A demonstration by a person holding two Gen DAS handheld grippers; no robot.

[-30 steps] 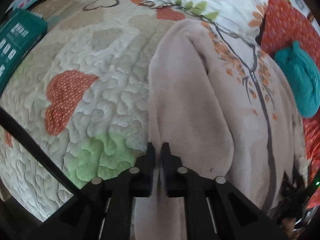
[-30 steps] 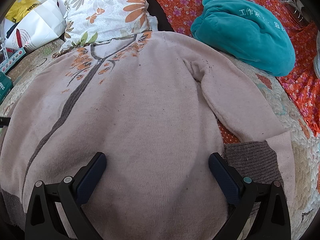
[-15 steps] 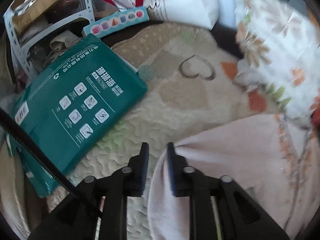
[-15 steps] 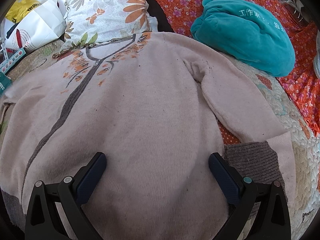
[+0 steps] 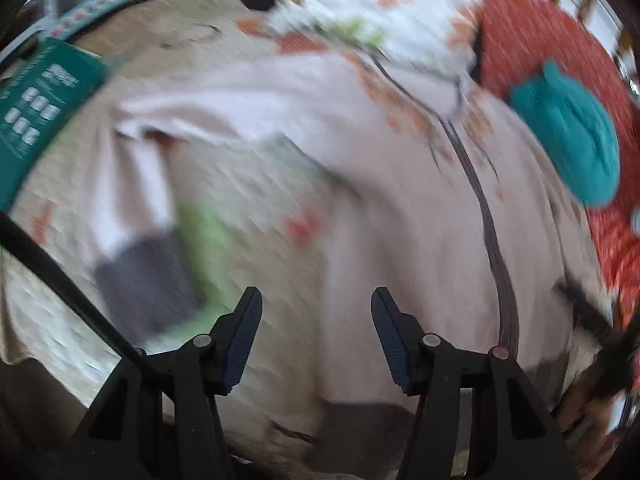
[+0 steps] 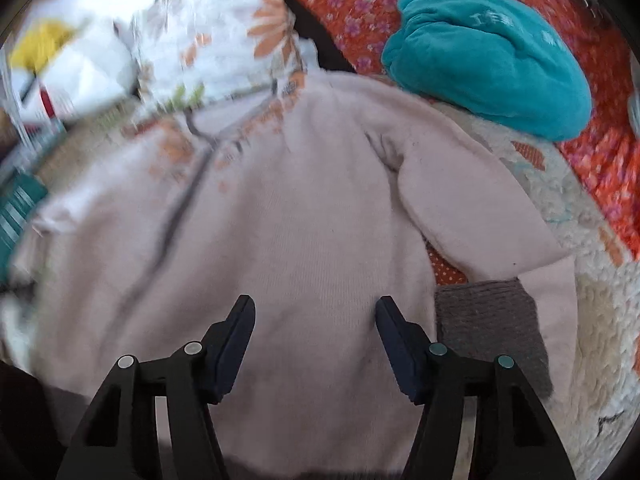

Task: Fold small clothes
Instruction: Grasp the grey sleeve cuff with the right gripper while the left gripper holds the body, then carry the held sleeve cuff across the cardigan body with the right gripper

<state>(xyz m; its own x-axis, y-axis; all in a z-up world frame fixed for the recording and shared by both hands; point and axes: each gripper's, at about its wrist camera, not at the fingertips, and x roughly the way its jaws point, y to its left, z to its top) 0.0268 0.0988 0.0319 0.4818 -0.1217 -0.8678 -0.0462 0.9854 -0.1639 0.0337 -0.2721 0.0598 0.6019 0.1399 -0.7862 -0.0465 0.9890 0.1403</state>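
Soft matt knit sweater (image 6: 304,240) with ribbed grey cuff (image 6: 488,320); puckered quilted cotton bedspread (image 6: 592,320); plush teal fleece garment (image 6: 488,60).

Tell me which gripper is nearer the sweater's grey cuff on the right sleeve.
Right. The right gripper hovers over the sweater body with the grey cuff just beside it. The left gripper is at the sweater's opposite edge.

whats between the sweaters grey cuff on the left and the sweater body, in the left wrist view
Bare quilt with a green patch and a small red one, nothing else. The grey cuff lies apart from the sweater body; the left wrist view shows it, though blurred.
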